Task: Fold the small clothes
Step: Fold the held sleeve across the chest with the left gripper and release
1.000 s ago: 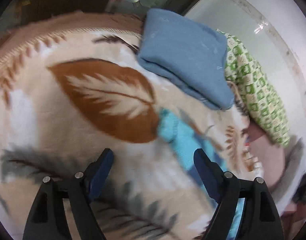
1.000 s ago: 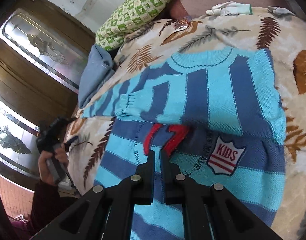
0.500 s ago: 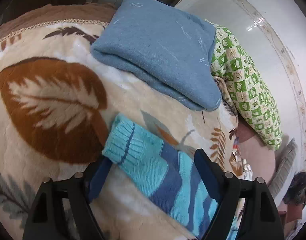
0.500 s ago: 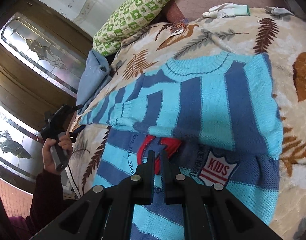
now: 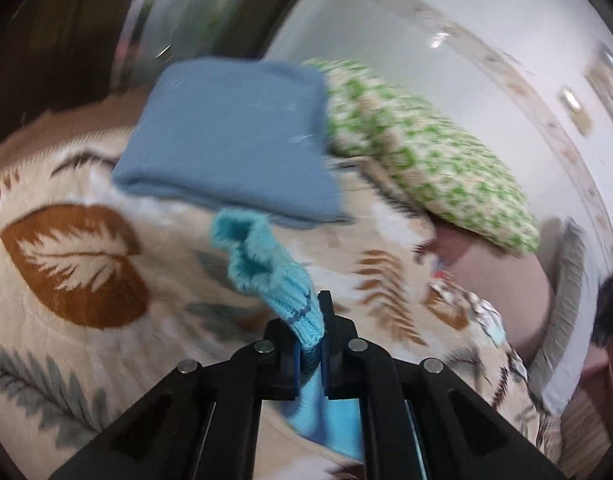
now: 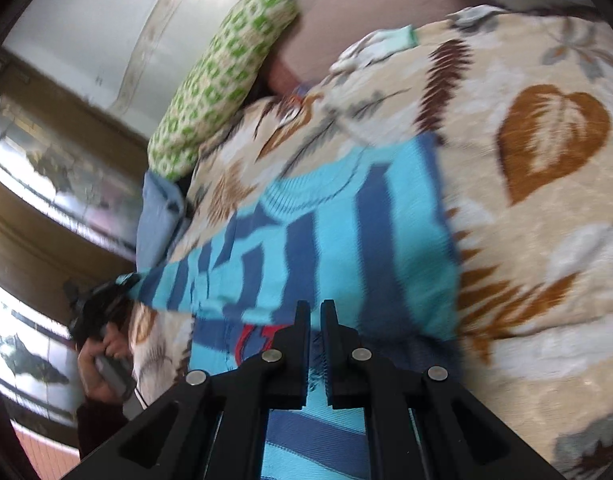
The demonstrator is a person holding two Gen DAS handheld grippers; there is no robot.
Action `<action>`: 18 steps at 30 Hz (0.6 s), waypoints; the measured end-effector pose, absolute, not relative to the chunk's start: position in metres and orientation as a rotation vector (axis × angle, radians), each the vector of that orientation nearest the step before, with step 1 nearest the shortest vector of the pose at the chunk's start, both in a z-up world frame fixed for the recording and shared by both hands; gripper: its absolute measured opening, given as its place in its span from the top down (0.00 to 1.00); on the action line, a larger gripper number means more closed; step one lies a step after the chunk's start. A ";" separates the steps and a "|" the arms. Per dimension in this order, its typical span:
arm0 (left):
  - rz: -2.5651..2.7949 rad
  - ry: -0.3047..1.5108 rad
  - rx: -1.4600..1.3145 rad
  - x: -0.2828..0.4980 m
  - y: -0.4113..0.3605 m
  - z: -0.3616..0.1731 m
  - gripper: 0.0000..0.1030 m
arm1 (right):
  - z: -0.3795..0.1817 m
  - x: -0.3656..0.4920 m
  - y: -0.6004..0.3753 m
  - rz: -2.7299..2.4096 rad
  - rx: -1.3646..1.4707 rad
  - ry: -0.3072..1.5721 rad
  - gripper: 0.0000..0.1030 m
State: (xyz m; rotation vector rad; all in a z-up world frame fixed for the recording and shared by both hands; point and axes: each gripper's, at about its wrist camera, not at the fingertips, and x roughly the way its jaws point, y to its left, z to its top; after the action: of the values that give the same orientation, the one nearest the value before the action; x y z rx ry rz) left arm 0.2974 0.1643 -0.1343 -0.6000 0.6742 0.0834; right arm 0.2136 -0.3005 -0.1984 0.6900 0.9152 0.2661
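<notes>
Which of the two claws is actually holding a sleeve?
The left claw: its fingers pinch the turquoise sleeve cuff, lifted off the blanket. The right claw is near closed over the sweater's body.

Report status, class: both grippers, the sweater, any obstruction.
Left gripper shut on sleeve cuff. Right gripper shut, over striped sweater. Folded blue cloth beyond cuff.

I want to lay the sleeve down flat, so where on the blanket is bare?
Bare blanket lies right of the striped sweater, around the brown leaf. It is crowded toward the blue folded cloth and green pillow, near the sleeve cuff.
</notes>
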 end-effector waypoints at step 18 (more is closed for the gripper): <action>-0.356 0.954 -0.175 0.292 -0.186 -0.146 0.93 | -0.189 0.191 -0.427 0.077 0.985 0.742 0.93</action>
State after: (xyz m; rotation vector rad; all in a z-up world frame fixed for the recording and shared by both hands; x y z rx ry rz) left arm 0.2918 -0.1856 -0.1458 -0.1755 0.9536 -0.3556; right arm 0.1915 -0.4265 -0.1893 0.9852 0.7422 0.0769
